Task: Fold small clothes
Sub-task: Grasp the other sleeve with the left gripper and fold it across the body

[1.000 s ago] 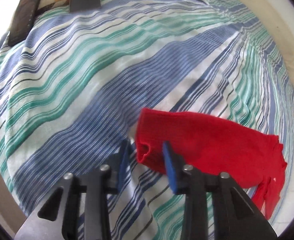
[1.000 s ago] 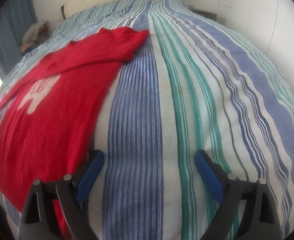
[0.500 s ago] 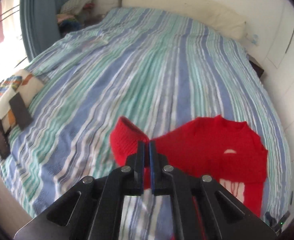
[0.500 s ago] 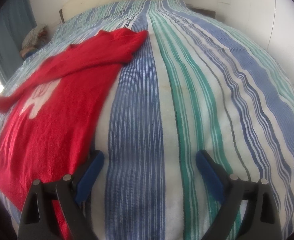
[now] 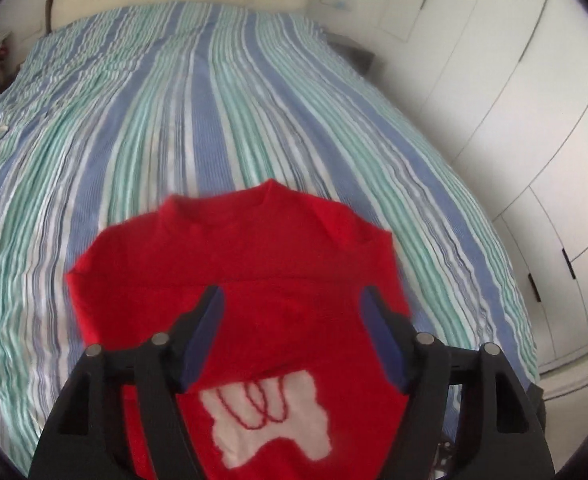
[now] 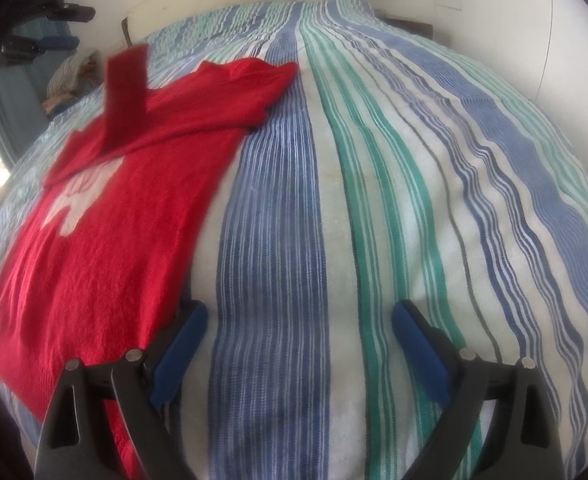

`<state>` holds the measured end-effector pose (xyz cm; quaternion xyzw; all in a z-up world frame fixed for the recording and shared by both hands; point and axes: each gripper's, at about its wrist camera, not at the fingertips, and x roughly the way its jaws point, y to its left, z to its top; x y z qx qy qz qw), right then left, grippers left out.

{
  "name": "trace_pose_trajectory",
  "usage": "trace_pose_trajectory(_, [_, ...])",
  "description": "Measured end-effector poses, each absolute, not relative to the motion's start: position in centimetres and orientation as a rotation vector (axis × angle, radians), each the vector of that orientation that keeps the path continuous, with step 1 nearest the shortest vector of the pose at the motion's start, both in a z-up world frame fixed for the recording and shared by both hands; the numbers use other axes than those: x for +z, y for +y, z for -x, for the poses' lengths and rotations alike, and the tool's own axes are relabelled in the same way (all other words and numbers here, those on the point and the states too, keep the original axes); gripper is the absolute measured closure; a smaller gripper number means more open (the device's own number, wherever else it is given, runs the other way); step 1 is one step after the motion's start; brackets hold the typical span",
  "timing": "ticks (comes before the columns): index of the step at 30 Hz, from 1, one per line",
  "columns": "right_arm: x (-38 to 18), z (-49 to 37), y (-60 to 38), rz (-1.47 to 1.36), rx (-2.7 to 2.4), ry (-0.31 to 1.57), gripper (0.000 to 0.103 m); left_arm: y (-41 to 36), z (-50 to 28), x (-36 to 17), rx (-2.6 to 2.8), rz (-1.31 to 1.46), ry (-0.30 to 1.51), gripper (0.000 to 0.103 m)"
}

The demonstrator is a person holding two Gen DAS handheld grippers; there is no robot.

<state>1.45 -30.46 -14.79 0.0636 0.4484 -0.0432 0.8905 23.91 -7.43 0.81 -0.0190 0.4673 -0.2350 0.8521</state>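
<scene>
Left gripper (image 5: pixel 292 322), mine: jaws opening, nothing between them, over red sweater (image 5: pixel 254 280) at lower centre on striped bedspread (image 5: pixel 214 100). Right gripper (image 6: pixel 296 342): jaws wide, empty; 1 sleeve (image 6: pixel 126 92) airborne upper left.

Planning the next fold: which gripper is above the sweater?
The left gripper, jaws opening empty above the red sweater; the right gripper hangs open over striped bedspread.

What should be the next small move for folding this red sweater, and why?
Probably the right hand-held gripper should take the right sleeve and fold it across the red sweater. The left sleeve is already dropping over the chest as the left hand-held gripper opens, empty.
</scene>
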Motion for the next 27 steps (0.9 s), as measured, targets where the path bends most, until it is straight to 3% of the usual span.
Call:
trace_pose_trajectory(10, [-14.9, -1.6, -30.4, -0.134, -0.086, 0.93, 0.007, 6.6, -19.8, -7.7, -0.217, -0.01, 1.108, 0.03])
trace_pose_trajectory(17, [-15.1, -1.8, -29.8, -0.096, -0.104, 0.925, 0.005, 3.2, -19.3, -11.4, -0.203, -0.15, 1.075, 0.03])
trace_pose_trajectory(20, [-15.2, -1.6, -29.8, -0.086, -0.102, 0.92, 0.005, 4.5, -21.0, -14.2, -0.039, -0.091, 1.096, 0.044])
trace_pose_trajectory(22, [-15.3, -1.6, -29.8, -0.079, -0.098, 0.918, 0.005, 6.2, -20.7, -14.8, -0.022, 0.044, 1.075, 0.043])
trace_pose_trajectory(27, [-15.4, -1.6, -29.7, -0.064, -0.093, 0.918, 0.005, 6.7, -18.3, -14.2, -0.012, -0.024, 1.055, 0.034])
